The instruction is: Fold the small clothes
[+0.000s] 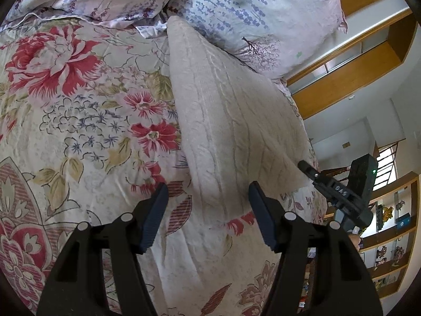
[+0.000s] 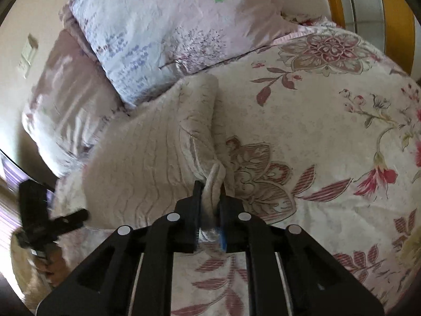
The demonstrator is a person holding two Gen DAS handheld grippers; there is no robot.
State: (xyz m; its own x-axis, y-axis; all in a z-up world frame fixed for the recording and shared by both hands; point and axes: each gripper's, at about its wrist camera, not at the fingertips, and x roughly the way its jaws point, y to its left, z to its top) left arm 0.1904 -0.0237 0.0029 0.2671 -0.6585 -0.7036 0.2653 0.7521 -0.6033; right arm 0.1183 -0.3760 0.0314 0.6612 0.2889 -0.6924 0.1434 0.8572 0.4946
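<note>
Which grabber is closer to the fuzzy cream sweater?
Right. The right gripper has its jaws shut on the cream sweater's edge. The left gripper hangs open just above it, not touching.

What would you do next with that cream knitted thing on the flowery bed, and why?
Probably bring the left claw down to pinch the near edge of the cream knitted garment. Its jaws stand open just above the fabric, holding nothing, while the right claw is already shut on a bunched corner. Both edges need holding before folding across the floral bedspread.
</note>
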